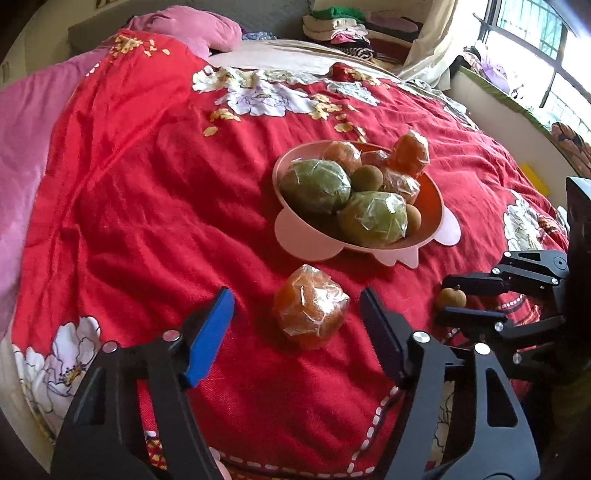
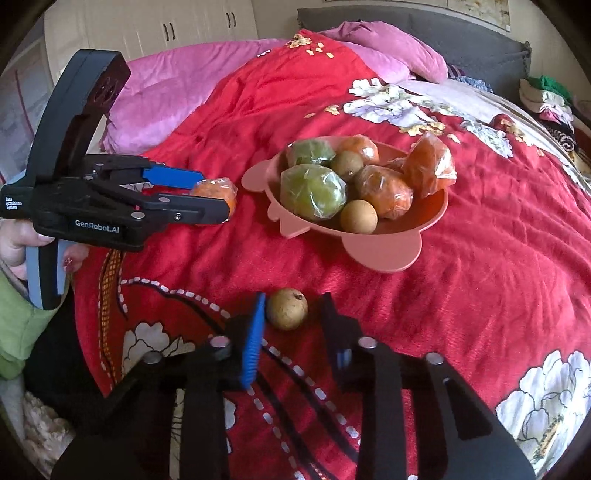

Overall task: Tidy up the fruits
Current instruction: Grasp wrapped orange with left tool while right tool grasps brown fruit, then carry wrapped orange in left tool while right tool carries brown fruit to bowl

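Observation:
A pink bowl [image 1: 295, 232] [image 2: 384, 254] on the red bedspread holds wrapped green and orange fruits and brown longans. A plastic-wrapped orange [image 1: 310, 308] [image 2: 216, 190] lies on the spread in front of the bowl. My left gripper [image 1: 297, 314] [image 2: 212, 194] is open with its fingers on either side of that orange. A loose brown longan [image 2: 287, 308] [image 1: 450, 298] lies on the spread. My right gripper [image 2: 293, 312] [image 1: 448, 301] is open, its fingers on either side of the longan without squeezing it.
The red floral bedspread [image 1: 147, 184] is wrinkled. A pink quilt [image 2: 177, 85] lies on the far side. Folded clothes [image 1: 340, 26] are stacked at the head of the bed. A window [image 1: 535, 48] is at the right.

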`<state>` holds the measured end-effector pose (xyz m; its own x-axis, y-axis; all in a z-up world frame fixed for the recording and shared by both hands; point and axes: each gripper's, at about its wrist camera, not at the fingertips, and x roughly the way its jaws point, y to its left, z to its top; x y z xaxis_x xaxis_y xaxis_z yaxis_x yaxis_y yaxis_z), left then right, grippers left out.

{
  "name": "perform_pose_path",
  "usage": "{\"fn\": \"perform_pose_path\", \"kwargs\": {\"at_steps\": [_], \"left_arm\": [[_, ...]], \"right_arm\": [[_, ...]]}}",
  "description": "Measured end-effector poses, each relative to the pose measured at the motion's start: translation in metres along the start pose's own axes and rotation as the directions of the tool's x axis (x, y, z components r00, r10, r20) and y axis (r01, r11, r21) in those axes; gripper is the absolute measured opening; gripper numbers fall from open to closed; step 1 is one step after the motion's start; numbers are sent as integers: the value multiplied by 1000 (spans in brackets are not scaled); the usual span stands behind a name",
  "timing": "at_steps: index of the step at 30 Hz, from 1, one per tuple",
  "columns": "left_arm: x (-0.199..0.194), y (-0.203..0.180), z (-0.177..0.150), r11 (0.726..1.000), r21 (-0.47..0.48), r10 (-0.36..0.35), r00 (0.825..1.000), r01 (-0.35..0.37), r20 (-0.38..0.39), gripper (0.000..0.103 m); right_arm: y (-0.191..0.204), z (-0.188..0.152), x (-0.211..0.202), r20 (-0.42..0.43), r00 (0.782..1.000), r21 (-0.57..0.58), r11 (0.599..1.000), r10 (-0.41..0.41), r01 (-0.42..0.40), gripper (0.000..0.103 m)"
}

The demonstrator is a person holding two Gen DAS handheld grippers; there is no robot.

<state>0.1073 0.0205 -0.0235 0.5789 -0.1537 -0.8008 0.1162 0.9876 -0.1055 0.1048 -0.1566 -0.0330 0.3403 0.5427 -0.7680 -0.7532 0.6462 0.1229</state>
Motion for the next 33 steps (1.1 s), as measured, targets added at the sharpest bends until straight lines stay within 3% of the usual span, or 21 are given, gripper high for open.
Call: {"fn": "perform_pose_path", "kwargs": {"at_steps": [2,9,11,33], "left_arm": [[2,0,0,1000,1,-1,1000,1,-5,56],[10,2,-1,1000,4,-12,1000,12,-17,42],[10,2,0,1000,2,-20,1000,20,-13,31],[-7,-15,31,996,20,-89,995,89,43,31]], "right_arm": [[0,1,-1,1,1000,3,1000,13,-13,21],[0,1,-4,7,1000,0,1000,24,-24,21],[1,2,-5,11,1000,1,1000,27,-27,21],[-20,20,-33,114,993,54,998,10,-16,21]]}}
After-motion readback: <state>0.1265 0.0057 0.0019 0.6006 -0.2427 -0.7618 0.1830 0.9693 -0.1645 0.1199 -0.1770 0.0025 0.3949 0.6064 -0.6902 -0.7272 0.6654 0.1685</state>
